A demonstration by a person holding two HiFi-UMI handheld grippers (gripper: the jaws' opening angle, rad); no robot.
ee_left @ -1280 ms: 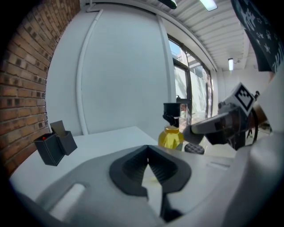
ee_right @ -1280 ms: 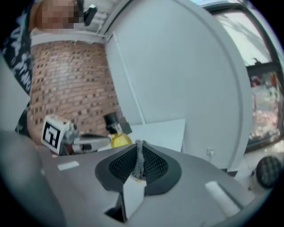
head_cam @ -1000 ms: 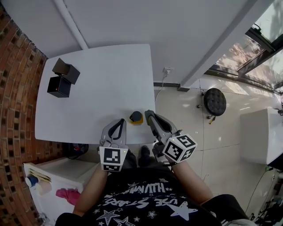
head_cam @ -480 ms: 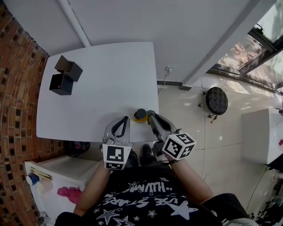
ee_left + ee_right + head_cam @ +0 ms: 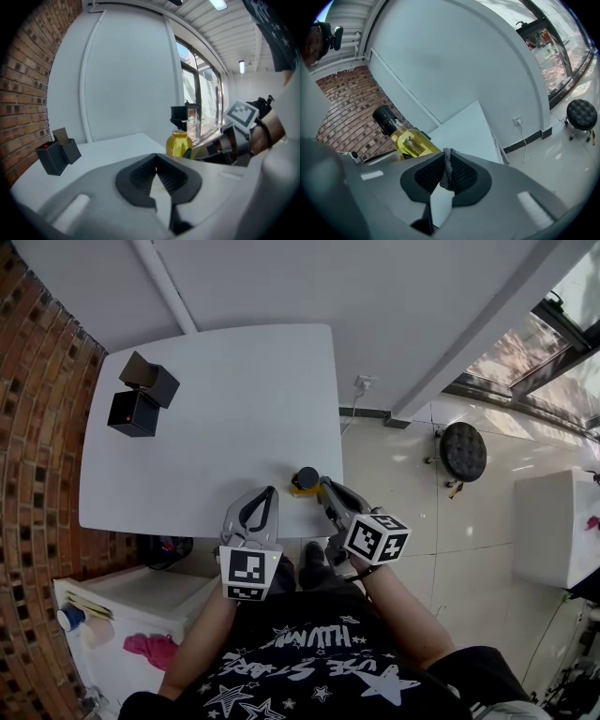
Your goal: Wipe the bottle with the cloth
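Observation:
A small bottle [image 5: 305, 480] of yellow liquid with a black cap stands upright near the front right edge of the white table [image 5: 216, 418]. My right gripper [image 5: 324, 487] is just right of it, shut on a thin strip of grey cloth [image 5: 448, 168]; in the right gripper view [image 5: 447, 161] the bottle [image 5: 410, 140] stands close at the left of the jaws. My left gripper [image 5: 265, 495] is left of the bottle at the table's front edge, shut and holding nothing. In the left gripper view [image 5: 157, 160] the bottle [image 5: 179, 143] stands ahead to the right.
Two black boxes [image 5: 141, 399] sit at the table's far left, next to a brick wall [image 5: 37, 427]. A black stool [image 5: 459, 454] stands on the tiled floor at the right. A white cabinet [image 5: 112, 615] is below the table's left front corner.
The head view has shifted slightly. My right gripper has edged closer to the bottle. The left gripper has stayed shut and in about the same place.

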